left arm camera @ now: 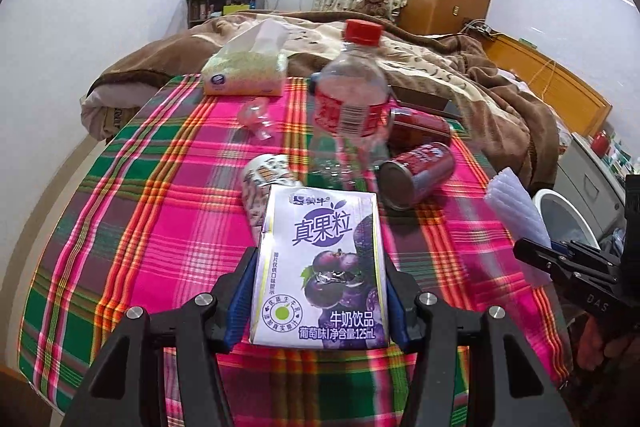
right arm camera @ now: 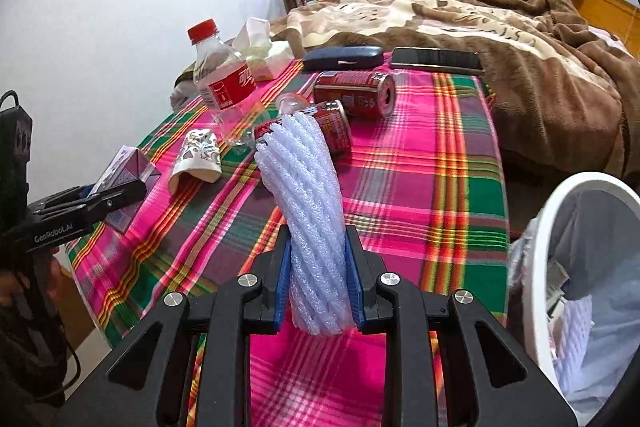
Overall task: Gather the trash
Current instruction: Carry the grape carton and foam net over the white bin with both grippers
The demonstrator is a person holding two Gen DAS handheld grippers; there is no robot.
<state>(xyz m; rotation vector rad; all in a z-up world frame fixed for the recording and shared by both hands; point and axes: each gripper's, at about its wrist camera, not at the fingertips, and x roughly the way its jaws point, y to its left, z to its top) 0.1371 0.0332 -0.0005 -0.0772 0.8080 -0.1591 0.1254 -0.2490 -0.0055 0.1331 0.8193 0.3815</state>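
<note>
My left gripper [left arm camera: 320,291] is shut on a purple and white grape milk carton [left arm camera: 320,267], held over the plaid tablecloth [left arm camera: 160,227]. My right gripper [right arm camera: 318,279] is shut on a white foam net sleeve [right arm camera: 308,195], held upright above the cloth. On the cloth lie two red cans [left arm camera: 416,175], an upright clear bottle with a red cap [left arm camera: 352,99], a tipped paper cup [left arm camera: 264,179] and a small clear plastic piece [left arm camera: 256,117]. A white-rimmed trash bin [right arm camera: 560,267] with a liner stands at the right in the right wrist view.
A tissue pack [left arm camera: 244,71] sits at the cloth's far edge. A dark glasses case [right arm camera: 342,58] and a phone [right arm camera: 436,60] lie at the far side. A bed with a brown blanket [right arm camera: 500,27] lies behind.
</note>
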